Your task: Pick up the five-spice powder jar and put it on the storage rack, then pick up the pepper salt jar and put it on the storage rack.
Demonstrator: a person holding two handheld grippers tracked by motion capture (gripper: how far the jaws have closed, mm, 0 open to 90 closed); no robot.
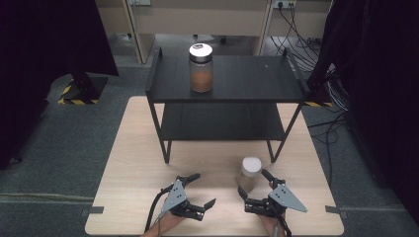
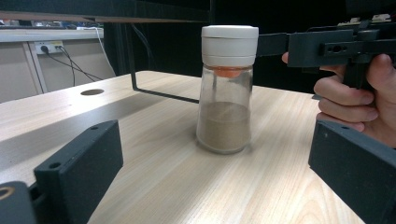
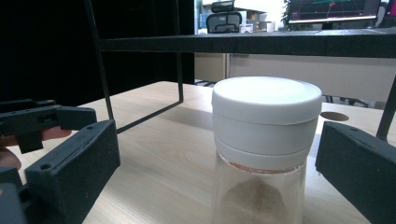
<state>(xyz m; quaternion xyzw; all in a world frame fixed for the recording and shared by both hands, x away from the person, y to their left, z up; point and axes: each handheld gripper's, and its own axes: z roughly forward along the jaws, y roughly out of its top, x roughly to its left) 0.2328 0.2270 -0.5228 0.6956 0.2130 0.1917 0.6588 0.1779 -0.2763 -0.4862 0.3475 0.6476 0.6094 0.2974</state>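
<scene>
A glass shaker jar (image 1: pixel 250 173) with a white lid and brown powder stands on the wooden table (image 1: pixel 133 168) near the front right. My right gripper (image 1: pixel 253 182) is open with its jaws on either side of the jar, not touching it; the jar (image 3: pixel 266 140) looms close in the right gripper view between the jaws of my right gripper (image 3: pixel 215 140). My left gripper (image 1: pixel 205 188) is open to the jar's left, empty, pointing at the jar (image 2: pixel 226 93). A second jar (image 1: pixel 201 68) of brown powder stands on the top shelf.
A black two-tier metal rack (image 1: pixel 247 81) stands on the far half of the table, its lower shelf (image 1: pixel 222 123) bare. The rack's thin legs (image 1: pixel 167 148) come down just behind the shaker. Dark curtains and cables lie beyond the table.
</scene>
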